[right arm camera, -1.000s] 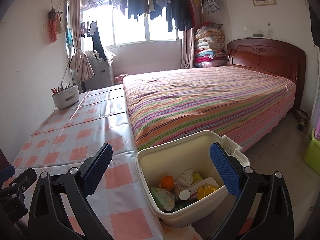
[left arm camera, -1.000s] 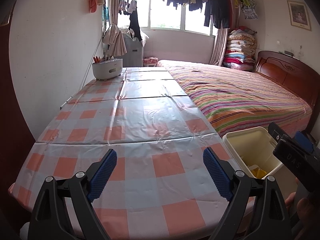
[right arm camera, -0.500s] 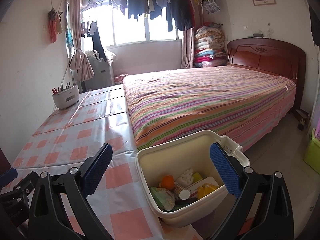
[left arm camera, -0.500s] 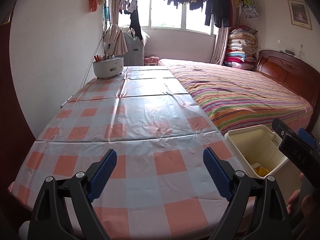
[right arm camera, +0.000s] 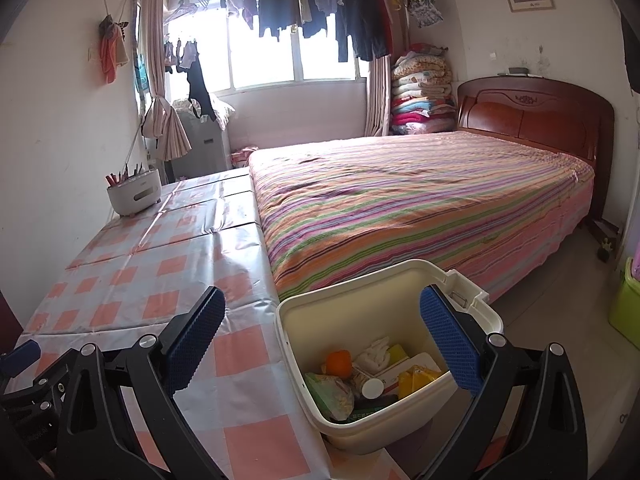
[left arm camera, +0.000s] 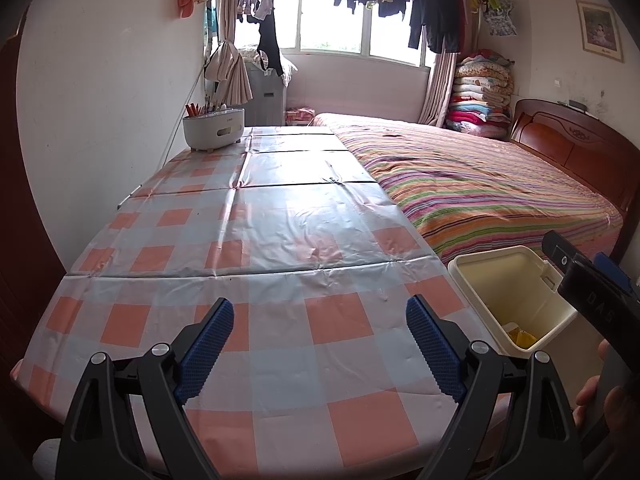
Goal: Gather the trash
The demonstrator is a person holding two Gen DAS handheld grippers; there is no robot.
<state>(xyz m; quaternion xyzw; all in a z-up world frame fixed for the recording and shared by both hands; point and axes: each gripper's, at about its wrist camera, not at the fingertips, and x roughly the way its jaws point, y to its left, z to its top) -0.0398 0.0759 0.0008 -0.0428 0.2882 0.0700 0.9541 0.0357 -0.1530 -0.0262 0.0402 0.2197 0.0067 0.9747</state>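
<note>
Little has shifted since a second ago: the left tongs (left arm camera: 320, 336) have eased slightly back above the checked surface (left arm camera: 280, 240), prongs wide apart and empty; the right tongs (right arm camera: 322, 338) hang apart over the cream bin (right arm camera: 376, 308) just right of the surface's near edge, beside the bed (right arm camera: 420, 200); trash (right arm camera: 372, 376) lies inside the bin.

Daylight from window (right arm camera: 280, 56), blown out; glare on tablecloth (left arm camera: 304, 184); fisheye edges dark, perhaps slightly soft.
</note>
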